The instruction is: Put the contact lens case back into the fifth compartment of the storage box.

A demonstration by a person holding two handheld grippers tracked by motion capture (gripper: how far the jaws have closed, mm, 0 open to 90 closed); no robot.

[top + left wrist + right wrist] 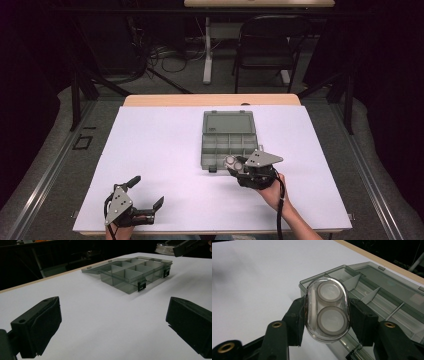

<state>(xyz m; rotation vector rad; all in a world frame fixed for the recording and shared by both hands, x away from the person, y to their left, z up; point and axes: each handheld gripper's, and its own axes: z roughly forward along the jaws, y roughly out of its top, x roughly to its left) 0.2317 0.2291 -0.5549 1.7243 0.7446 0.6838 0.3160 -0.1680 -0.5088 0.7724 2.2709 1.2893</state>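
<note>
Clear oval case (327, 310) with two round discs inside, clamped between right gripper (327, 315) jaws, above near edge of open grey compartment box (229, 141). Left gripper (142, 192) jaws wide apart, empty, near table (160, 145) front-left corner.

From overhead one camera looks forward and down across the whole counter (150, 150), while the two gripper-mounted cameras sit low and close, both facing the open compartment box (130, 272) all three views share.
</note>
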